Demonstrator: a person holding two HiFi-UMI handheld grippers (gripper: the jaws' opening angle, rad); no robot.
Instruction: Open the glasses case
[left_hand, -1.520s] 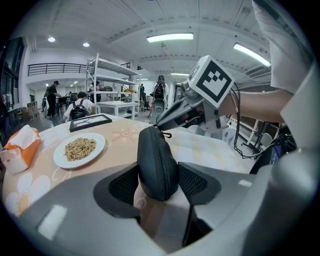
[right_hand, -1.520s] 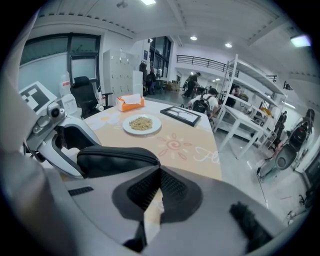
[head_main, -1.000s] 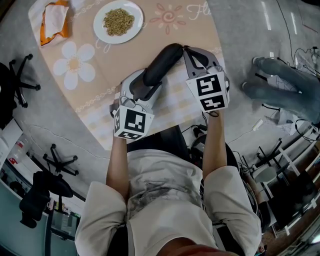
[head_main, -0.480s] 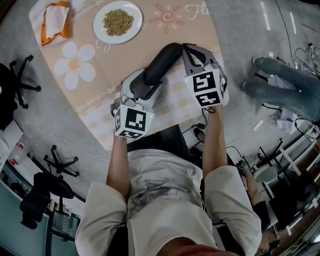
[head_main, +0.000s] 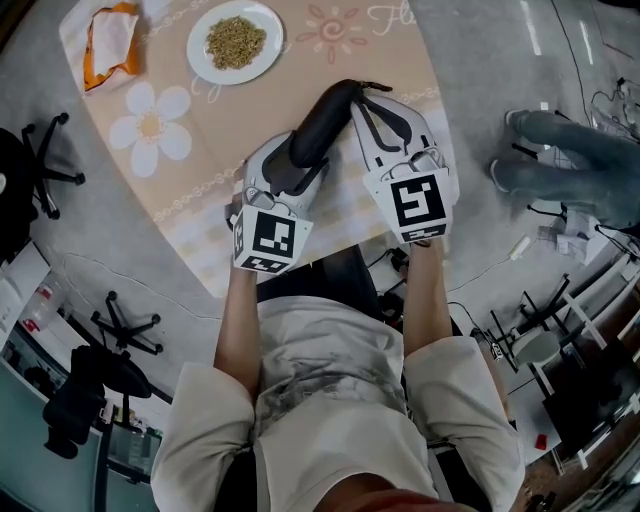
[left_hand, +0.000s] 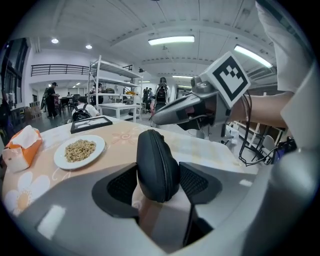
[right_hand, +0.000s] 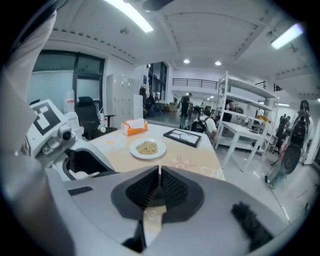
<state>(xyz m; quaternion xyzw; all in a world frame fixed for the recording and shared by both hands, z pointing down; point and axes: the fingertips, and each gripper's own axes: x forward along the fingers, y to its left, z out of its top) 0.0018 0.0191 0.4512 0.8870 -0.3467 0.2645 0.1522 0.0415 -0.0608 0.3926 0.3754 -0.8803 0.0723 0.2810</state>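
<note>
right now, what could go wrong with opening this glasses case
The left gripper grips only the near end of the glasses case, and its jaws have just been opening, so the case could slip out. The right gripper is shut with nothing between its jaws, so it has no hold on the zipper.

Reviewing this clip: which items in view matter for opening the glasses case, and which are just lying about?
Job in hand:
- black glasses case

Lying about:
- plate of grain
- orange tissue packet
- black frame
</note>
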